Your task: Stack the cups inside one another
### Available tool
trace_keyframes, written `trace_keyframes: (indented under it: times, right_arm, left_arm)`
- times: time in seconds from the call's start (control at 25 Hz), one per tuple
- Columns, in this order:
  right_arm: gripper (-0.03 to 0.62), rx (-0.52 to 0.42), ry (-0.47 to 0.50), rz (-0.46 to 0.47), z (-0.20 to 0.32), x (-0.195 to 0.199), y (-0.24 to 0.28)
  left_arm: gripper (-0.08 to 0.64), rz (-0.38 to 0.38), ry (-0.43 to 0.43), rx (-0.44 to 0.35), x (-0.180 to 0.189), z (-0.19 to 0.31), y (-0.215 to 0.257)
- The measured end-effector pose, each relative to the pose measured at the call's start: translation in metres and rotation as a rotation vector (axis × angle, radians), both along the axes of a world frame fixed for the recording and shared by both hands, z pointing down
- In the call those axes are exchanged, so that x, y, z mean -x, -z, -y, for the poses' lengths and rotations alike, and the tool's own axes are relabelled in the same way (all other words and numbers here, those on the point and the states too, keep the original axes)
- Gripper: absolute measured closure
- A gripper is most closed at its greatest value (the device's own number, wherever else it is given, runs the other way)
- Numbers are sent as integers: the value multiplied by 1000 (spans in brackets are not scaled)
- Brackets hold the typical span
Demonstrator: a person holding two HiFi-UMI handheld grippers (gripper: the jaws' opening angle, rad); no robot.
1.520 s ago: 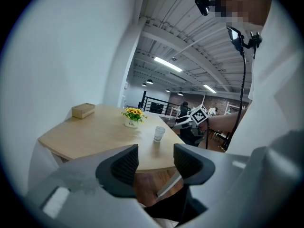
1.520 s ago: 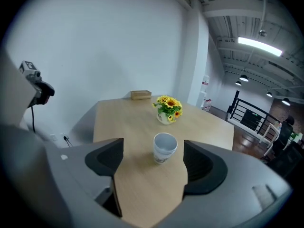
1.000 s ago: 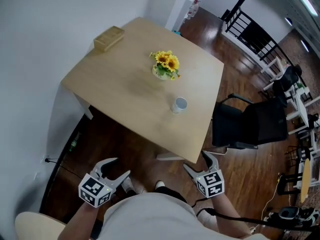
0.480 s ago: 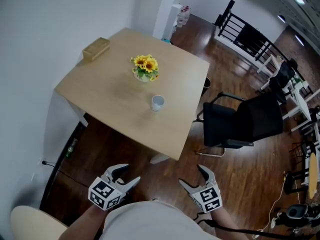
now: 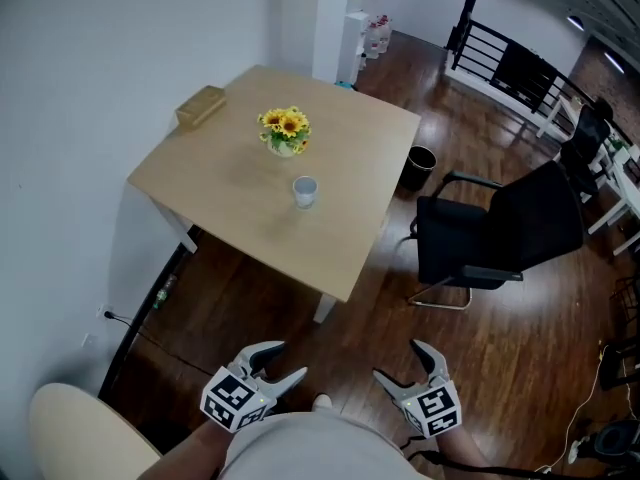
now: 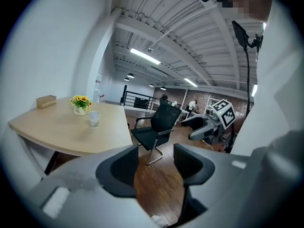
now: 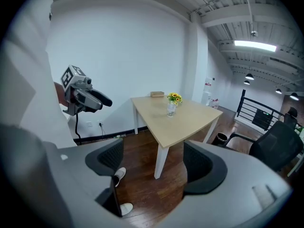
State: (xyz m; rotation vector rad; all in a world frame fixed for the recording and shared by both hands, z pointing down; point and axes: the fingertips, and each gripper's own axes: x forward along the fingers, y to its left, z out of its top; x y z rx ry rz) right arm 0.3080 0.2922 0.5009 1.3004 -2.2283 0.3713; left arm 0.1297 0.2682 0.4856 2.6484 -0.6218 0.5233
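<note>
Wide shot from the head view: the wood floor (image 5: 400, 308) fills the lower half of the frame, and the pale table (image 5: 230, 183) sits well off in the upper left, with a black chair (image 5: 500, 233) at right. The step in hand, as I read it, is simply the approach, because nothing on that table is within reach. Best plan: walk in to the near edge, square up to it, and only then lift the claws, so they come down on the target from above.

At the bottom of the frame the left claw (image 5: 283, 362) and the right claw (image 5: 400, 361) hang low by the person's body. Each one's own view shows its jaws spread apart with only floor between them, nothing held. They are ready to take something with no reset needed.

Up on the table there is a small box (image 5: 200, 106) at the far corner, then yellow flowers (image 5: 285, 128) in a little vase near the middle.

Smallest of all is the cup (image 5: 305, 190), just below and right of the flowers, near them but apart. It is pale, upright, mouth up. Only one cup shape shows, and whether others are nested inside it is too small to tell.
</note>
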Motion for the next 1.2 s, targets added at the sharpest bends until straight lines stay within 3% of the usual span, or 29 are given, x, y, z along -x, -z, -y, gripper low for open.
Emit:
trace_keyframes:
  times: [0.32, 0.64, 1.2]
  right_arm:
    - [192, 2, 24, 3, -35, -21, -11]
    - [192, -21, 52, 8, -52, -30, -18]
    - [193, -1, 17, 32, -65, -30, -17]
  left_arm:
    - [318, 44, 28, 48, -12, -46, -18]
    - [318, 50, 50, 18, -23, -54, -8]
    - [318, 67, 28, 21, -23, -69, -7]
